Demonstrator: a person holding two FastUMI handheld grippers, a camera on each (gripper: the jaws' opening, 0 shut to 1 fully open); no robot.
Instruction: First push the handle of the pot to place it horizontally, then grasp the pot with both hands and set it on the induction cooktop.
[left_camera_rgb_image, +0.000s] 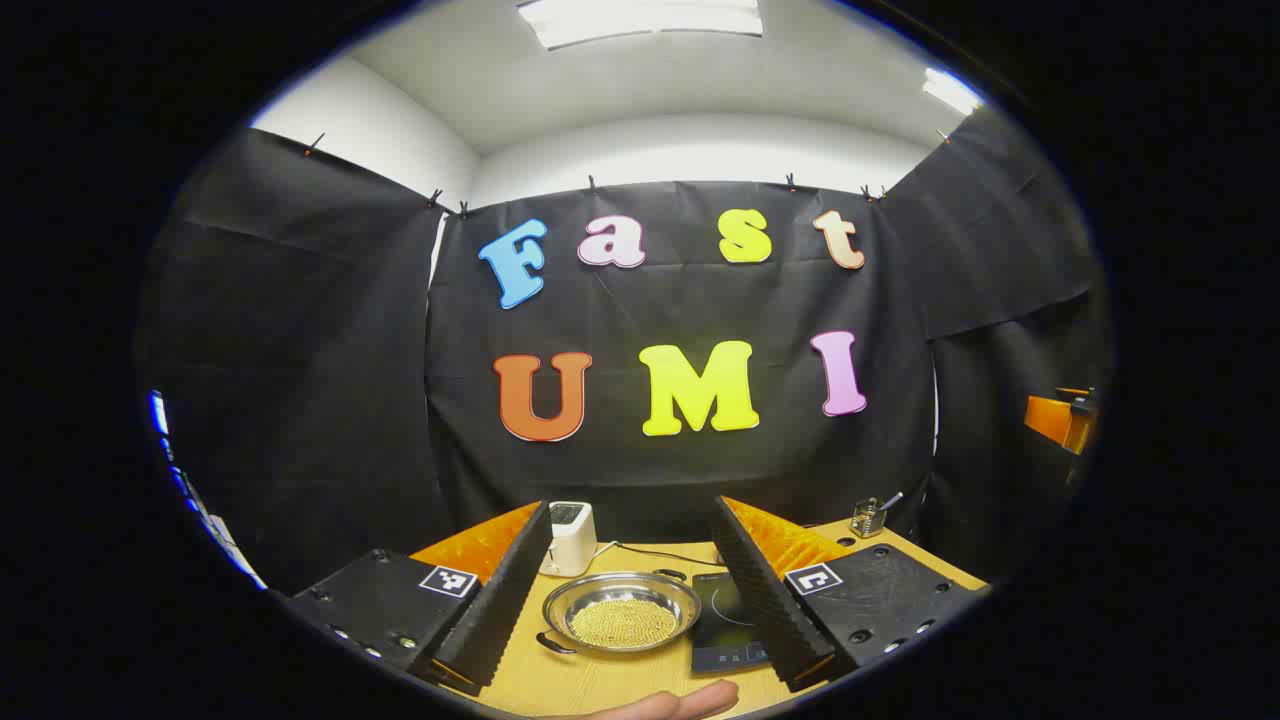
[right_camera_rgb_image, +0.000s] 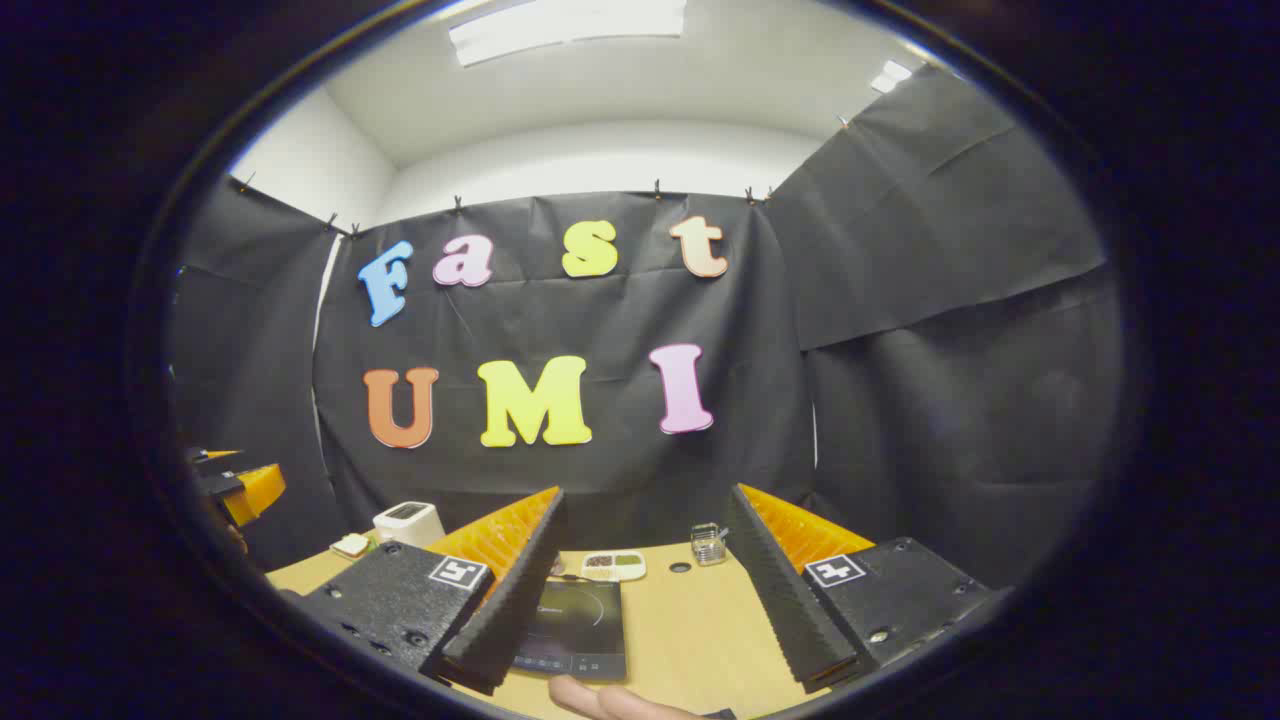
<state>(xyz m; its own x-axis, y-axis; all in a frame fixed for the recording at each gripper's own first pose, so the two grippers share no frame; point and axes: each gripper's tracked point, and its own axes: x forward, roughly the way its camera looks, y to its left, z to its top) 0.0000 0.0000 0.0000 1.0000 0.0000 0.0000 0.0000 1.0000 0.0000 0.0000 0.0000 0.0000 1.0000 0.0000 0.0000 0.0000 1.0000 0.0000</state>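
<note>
Pot (left_camera_rgb_image: 622, 612): shallow, shiny metal, filled with small yellowish grains, with dark handles at its rim; it sits on the wooden counter (left_camera_rgb_image: 580, 680) just beside the black cooktop (left_camera_rgb_image: 728, 620), with a white toaster (left_camera_rgb_image: 571, 537) behind it. Left gripper (left_camera_rgb_image: 640, 610): jaws wide apart, holding nothing. Right gripper (right_camera_rgb_image: 640, 610): jaws wide apart, empty, above the cooktop.

Both cameras are held low over the near edge of the counter (left_camera_rgb_image: 600, 680) and are faced toward the far booth wall, tilted up enough that the ceiling lights are included. The left gripper view is aimed at the pot (left_camera_rgb_image: 622, 612), with the induction cooktop (left_camera_rgb_image: 728, 625) just right of it. The right gripper view is set farther right. The cooktop, the white toaster (left_camera_rgb_image: 570, 537) and the far wall are shared.
</note>
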